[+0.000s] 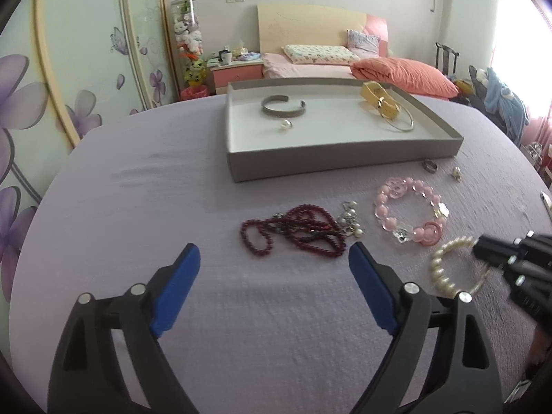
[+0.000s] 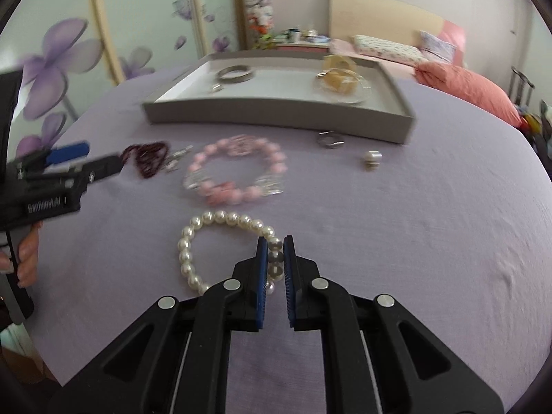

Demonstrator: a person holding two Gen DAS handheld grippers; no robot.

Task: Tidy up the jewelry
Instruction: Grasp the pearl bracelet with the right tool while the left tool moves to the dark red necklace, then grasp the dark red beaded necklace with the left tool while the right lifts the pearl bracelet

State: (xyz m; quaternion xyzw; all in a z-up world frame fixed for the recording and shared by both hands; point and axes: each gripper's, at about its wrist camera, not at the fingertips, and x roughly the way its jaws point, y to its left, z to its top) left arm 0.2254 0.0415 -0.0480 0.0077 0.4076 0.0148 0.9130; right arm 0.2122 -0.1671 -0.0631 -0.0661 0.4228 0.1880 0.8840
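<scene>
My left gripper (image 1: 274, 253) is open and empty, just in front of a dark red bead necklace (image 1: 296, 229) on the purple cloth. My right gripper (image 2: 275, 241) is shut on the right side of a white pearl bracelet (image 2: 193, 241), which lies on the cloth; it also shows in the left wrist view (image 1: 445, 269). A pink bead bracelet (image 2: 238, 172) lies beyond it. A grey tray (image 1: 238, 167) holds a silver cuff (image 1: 283, 106), a pearl ring (image 1: 286, 124), a thin bangle (image 1: 402, 120) and a gold piece (image 1: 377, 100).
A dark ring (image 2: 329, 139) and a small pearl earring (image 2: 372, 158) lie in front of the tray. A silver charm cluster (image 1: 350, 219) lies beside the red necklace. A bed with pink pillows (image 1: 403, 74) stands behind the table.
</scene>
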